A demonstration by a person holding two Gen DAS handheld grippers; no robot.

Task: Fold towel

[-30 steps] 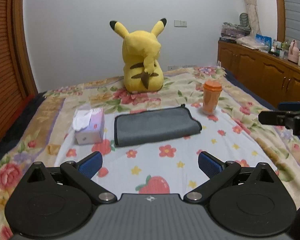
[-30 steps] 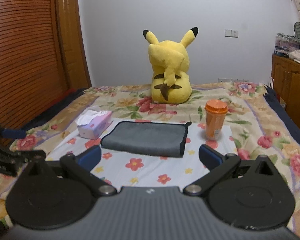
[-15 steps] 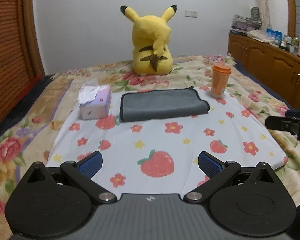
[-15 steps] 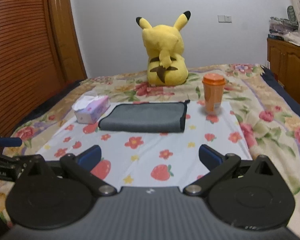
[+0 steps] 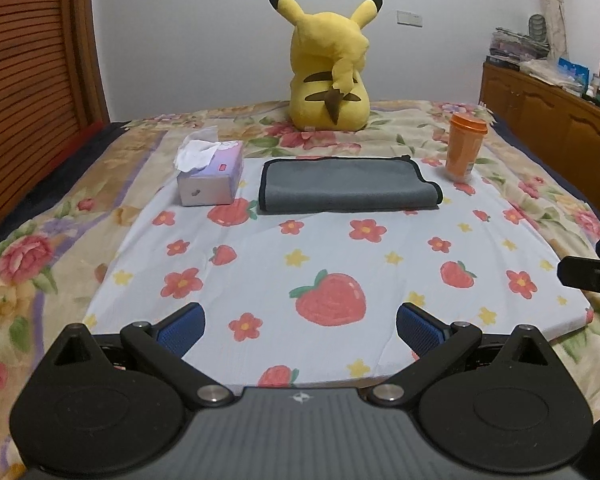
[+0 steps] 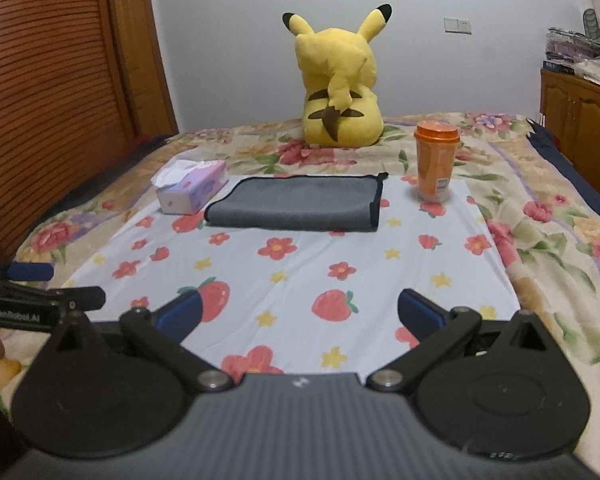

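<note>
We see one grey towel, lying folded flat on the far part of the strawberry-print cloth on the bed, between one tissue box on its left and one orange cup on its right, touching neither. One yellow plush sits behind it with its back to us. We have two grippers over the cloth's near edge: left hand-held gripper and right hand-held gripper, both with jaws spread wide, empty, well apart from the towel.
</note>
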